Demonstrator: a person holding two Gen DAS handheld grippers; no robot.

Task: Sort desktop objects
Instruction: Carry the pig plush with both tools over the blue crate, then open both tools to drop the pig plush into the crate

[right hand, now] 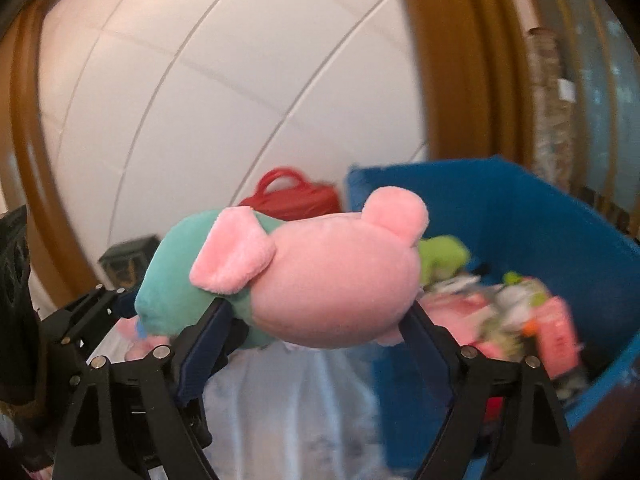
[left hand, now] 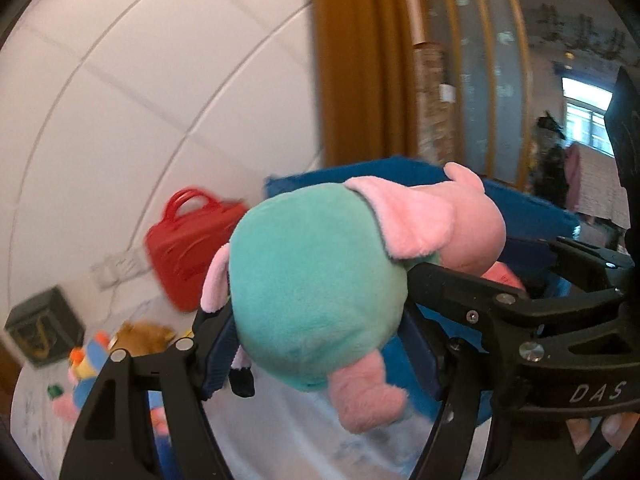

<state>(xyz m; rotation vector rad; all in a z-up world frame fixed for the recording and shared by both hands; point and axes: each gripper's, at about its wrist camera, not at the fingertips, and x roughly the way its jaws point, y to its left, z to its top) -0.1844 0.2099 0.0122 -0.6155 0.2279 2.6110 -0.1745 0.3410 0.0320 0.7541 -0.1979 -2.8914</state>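
A plush pig (left hand: 316, 280) with a teal body and pink head hangs in the air, held by both grippers. My left gripper (left hand: 316, 324) is shut on its teal body, blue pads pressing both sides. My right gripper (right hand: 316, 316) is shut on the pink head (right hand: 332, 288). In the left wrist view the right gripper's fingers (left hand: 460, 292) reach in from the right under the head. The right wrist view shows the left gripper's fingers (right hand: 88, 312) at the left, by the teal body (right hand: 176, 272). The pig's face is hidden.
A blue bin (right hand: 520, 216) with several toys inside stands just behind and right of the pig; its rim (left hand: 520, 204) also shows behind the head. A red handbag (left hand: 188, 252) and a dark box (left hand: 44, 328) stand by the wall. Small toys (left hand: 88, 364) lie on the white tabletop (left hand: 300, 432).
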